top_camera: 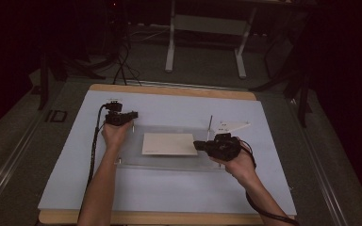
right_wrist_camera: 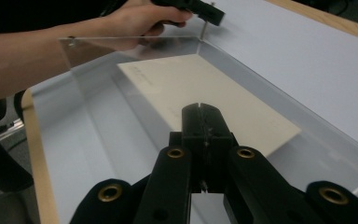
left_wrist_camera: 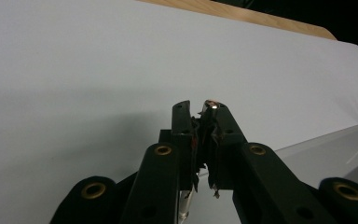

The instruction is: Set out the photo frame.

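Right gripper view: the right gripper [right_wrist_camera: 204, 112] is being held with its jaws pressed together, nothing between them. Just beyond the jaw tips a cream card [right_wrist_camera: 205, 100] is being seen lying flat inside a clear acrylic tray [right_wrist_camera: 279, 100], whose walls are running past the jaws on both sides. Farther ahead, at the tray's far corner, the left hand [right_wrist_camera: 140, 21] is being seen with the left gripper [right_wrist_camera: 205, 14] over a thin metal pin [right_wrist_camera: 204, 29] standing at that corner.

Left gripper view: the left gripper's jaws are being kept clamped on the small metal pin [left_wrist_camera: 211, 105], its top poking out just above the right jaw tip. Below and to the right of the jaws an edge of the clear tray [left_wrist_camera: 335, 140] is being shown; beyond the tips the pale table cover [left_wrist_camera: 98, 70] is stretching off to the wooden table edge [left_wrist_camera: 242, 13].

High view: both grippers are being held at opposite ends of the tray [top_camera: 169, 165], left gripper [top_camera: 133, 117] at its far left corner, right gripper [top_camera: 197, 145] just beside the card [top_camera: 168, 143]. Beyond the right gripper a white three-cornered plate [top_camera: 231, 126] is lying on the cover [top_camera: 169, 193].
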The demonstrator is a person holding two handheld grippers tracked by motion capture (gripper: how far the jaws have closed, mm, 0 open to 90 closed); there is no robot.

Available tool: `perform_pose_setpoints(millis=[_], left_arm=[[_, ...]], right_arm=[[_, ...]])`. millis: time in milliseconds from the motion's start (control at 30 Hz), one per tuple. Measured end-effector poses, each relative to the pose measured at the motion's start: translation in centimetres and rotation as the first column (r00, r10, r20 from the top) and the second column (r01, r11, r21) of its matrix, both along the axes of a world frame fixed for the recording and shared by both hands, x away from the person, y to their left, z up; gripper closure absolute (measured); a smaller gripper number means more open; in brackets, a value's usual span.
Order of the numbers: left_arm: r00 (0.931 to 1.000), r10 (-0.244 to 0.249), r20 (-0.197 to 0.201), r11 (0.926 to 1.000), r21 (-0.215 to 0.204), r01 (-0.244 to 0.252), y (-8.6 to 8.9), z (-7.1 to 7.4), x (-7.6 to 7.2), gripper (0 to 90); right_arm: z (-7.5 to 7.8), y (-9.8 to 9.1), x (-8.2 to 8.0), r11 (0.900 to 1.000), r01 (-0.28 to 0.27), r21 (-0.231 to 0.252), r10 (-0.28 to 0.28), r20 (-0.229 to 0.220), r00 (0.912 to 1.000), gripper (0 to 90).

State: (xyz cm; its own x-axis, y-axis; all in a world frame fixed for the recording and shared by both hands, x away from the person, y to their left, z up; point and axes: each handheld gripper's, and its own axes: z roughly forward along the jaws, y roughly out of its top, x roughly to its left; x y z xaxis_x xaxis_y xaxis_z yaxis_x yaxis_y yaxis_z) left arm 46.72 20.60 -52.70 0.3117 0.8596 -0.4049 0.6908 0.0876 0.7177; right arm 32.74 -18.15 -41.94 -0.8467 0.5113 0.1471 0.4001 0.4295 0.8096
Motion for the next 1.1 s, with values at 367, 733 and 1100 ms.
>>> perform_pose_setpoints(millis=[367,733,1100], left_arm=[[1.0000,0.002,-0.003,1.0000,-0.005,-0.002,0.0,0.0,0.0,82.6],[1.0000,0.003,-0.007,1.0000,-0.009,-0.003,0.0,0.0,0.1,82.4],[0.9999,0.001,-0.011,0.9999,-0.012,-0.001,0.0,-0.1,0.1,82.3]], right_arm=[[-1.3,1.6,-2.8,0.9969,-0.079,0.004,0.079,-0.023,0.9966,90.0],[-3.3,2.4,-4.9,0.9955,-0.094,-0.005,0.094,-0.024,0.9953,90.0],[-5.3,3.5,-5.7,0.9954,-0.061,-0.074,0.061,0.006,0.9981,90.0]])
